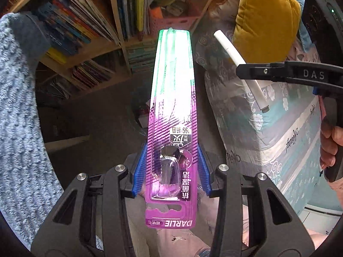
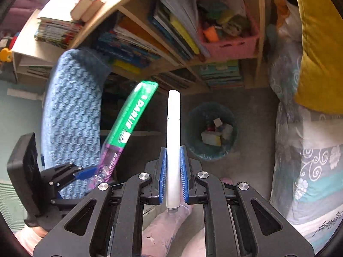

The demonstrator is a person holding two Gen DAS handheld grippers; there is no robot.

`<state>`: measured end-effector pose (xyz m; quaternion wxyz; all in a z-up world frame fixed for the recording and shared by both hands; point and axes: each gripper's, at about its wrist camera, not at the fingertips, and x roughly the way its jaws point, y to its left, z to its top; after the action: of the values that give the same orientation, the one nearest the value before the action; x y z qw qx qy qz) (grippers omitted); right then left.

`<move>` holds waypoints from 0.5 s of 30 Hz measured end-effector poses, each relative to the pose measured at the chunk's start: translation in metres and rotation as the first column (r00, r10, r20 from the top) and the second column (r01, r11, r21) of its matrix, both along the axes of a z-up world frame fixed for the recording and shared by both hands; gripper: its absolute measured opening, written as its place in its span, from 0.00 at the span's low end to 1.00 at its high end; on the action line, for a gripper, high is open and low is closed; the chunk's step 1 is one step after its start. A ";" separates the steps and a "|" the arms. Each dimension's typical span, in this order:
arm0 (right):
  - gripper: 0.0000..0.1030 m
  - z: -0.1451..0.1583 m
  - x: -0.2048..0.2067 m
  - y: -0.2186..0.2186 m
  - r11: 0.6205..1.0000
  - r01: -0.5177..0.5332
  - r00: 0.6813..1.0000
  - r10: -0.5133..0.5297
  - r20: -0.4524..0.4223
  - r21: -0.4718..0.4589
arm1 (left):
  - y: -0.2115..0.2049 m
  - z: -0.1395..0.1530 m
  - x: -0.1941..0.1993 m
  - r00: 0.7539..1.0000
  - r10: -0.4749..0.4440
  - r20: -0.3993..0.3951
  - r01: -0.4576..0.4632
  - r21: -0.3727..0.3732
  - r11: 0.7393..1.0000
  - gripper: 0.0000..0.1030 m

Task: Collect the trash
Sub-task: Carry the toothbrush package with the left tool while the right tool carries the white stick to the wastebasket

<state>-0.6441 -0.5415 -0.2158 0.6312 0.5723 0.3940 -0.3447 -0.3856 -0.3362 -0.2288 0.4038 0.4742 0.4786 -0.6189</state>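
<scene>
Left wrist view, left to right: a blue knitted cushion (image 1: 19,111) fills the left edge, with a bookshelf (image 1: 90,49) behind it. At centre my left gripper (image 1: 171,171) clamps a purple-and-green toothbrush package (image 1: 173,115) by its two long edges, blue pads pressed against its lower part; the package points away from me over the grey floor (image 1: 96,115). To the right, my right gripper (image 1: 246,72) reaches in from the side, closed on a white marker (image 1: 230,52) that passes through its tip. Behind lie a yellow pillow (image 1: 265,21) and patterned bedding (image 1: 278,124).

Right wrist view, left to right: the cushion (image 2: 70,115); my left gripper (image 2: 85,174) with the package (image 2: 128,120) rising from it, tilted rightward; at centre my right gripper (image 2: 173,171), shut on the upright marker (image 2: 173,141); just right of the marker and farther off, a dark round trash bin (image 2: 193,137) stands on the floor, already holding scraps; bedding (image 2: 310,171) closes the right edge.
</scene>
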 end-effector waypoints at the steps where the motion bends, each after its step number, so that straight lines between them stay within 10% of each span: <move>1: 0.13 -0.009 -0.002 -0.001 1.000 0.003 1.000 -0.003 0.001 0.014 | -0.002 -0.012 -0.003 1.000 0.002 0.001 -0.002 0.022 1.000 0.38; 15: 0.13 -0.106 -0.006 -0.020 0.994 0.013 1.000 -0.014 0.010 0.112 | -0.026 -0.108 -0.017 1.000 0.022 0.013 -0.023 0.153 0.988 0.38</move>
<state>-0.6504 -0.5613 -0.3214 0.5977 0.6113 0.4055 -0.3235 -0.4031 -0.3619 -0.3370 0.3759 0.5018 0.5277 -0.5731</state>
